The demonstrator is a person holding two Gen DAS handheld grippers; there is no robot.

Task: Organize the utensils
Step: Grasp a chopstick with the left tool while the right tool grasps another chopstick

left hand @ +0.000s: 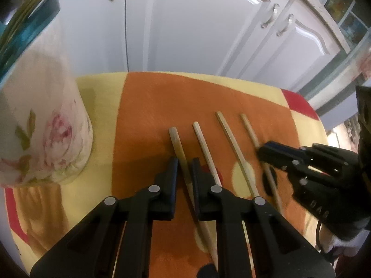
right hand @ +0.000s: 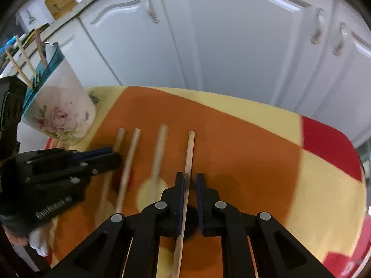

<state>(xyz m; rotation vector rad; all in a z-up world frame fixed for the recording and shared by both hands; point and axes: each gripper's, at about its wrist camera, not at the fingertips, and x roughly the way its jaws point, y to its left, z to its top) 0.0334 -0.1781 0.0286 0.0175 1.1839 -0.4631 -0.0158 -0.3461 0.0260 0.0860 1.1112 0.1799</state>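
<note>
Four wooden sticks lying side by side on the orange patch of the tablecloth (left hand: 143,106), roughly parallel, ends pointing toward the white cabinet doors (left hand: 190,27). Left gripper (left hand: 184,169) low over the leftmost stick (left hand: 177,143), jaws parted narrowly with the stick running between the fingertips; contact with the pads not clear from its own view. Second stick (left hand: 204,143) just right of that gripper's right finger, third stick (left hand: 234,146) further right, both untouched. Right gripper (right hand: 189,180) set over the rightmost stick (right hand: 189,159), jaws slightly apart, stick lying in the gap closer to the left pad; cannot tell if clamped. In the left wrist view the same gripper appears at right, tips down on that stick (left hand: 249,129), motion-blurred. Floral cup (left hand: 46,127) with a teal rim standing upright on the yellow part of the cloth, left of the sticks and well apart from them. From the right wrist view, three sticks already standing in the cup (right hand: 62,106), poking out above the rim. Red corner of the cloth visible at far right. Middle sticks blurred in the right wrist view, no detail readable.
</note>
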